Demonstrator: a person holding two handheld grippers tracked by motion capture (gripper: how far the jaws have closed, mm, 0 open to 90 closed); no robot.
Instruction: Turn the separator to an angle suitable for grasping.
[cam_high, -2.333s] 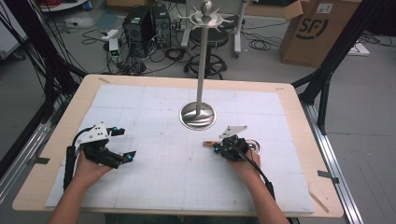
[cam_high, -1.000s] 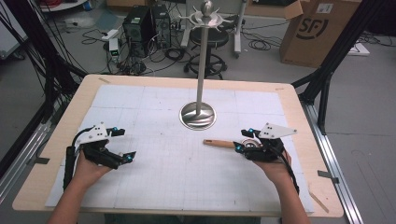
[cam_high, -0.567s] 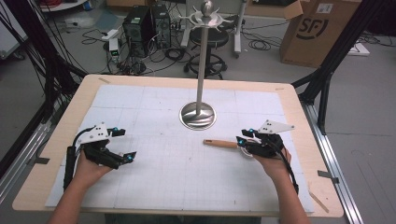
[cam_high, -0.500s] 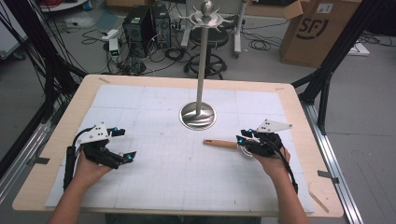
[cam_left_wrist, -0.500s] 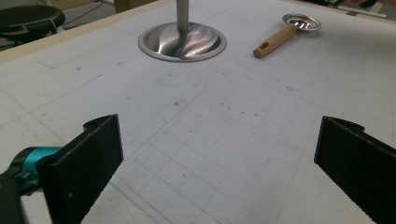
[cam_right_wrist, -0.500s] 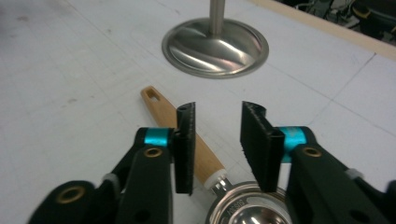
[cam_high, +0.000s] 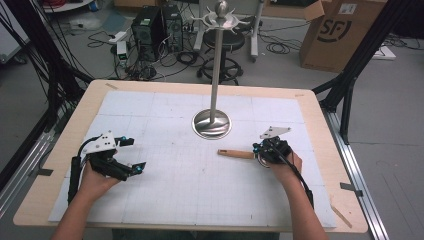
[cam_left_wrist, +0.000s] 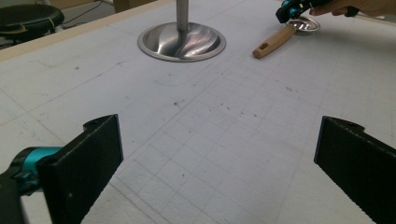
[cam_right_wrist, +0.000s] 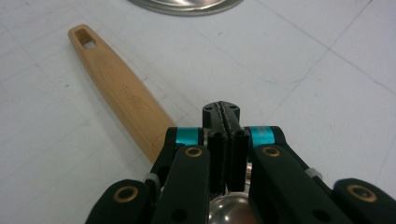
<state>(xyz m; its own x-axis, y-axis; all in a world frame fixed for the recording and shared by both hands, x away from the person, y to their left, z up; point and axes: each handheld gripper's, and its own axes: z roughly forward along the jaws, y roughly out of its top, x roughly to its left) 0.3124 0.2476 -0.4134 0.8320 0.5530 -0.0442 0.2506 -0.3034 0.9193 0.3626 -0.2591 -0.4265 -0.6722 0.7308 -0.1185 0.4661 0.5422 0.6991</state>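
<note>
From the high view we see a pale wooden table covered with a white gridded mat. A metal stand rises from a round base just past the middle of the mat, toward 12 o'clock. At about 8 o'clock from that base, the left gripper sits in the person's left hand, its jaws spread wide with nothing between them. At about 4 o'clock from the base, the right gripper is held by the right hand. A spoon with a wooden handle lies on the mat, the handle pointing toward 9 o'clock and its far end under the gripper's tip.

In the left gripper view, we look between two black jaws set far apart over bare mat. The base of the stand lies at 12 o'clock. At 1 o'clock, the spoon rests on the mat, with its shiny metal bowl beside the right gripper.

In the right gripper view, the right gripper has its jaws pressed together with no gap. We cannot tell whether they pinch the spoon or merely meet above it. The wooden handle runs toward 11 o'clock, and the spoon's metal bowl shows just under the jaws.
</note>
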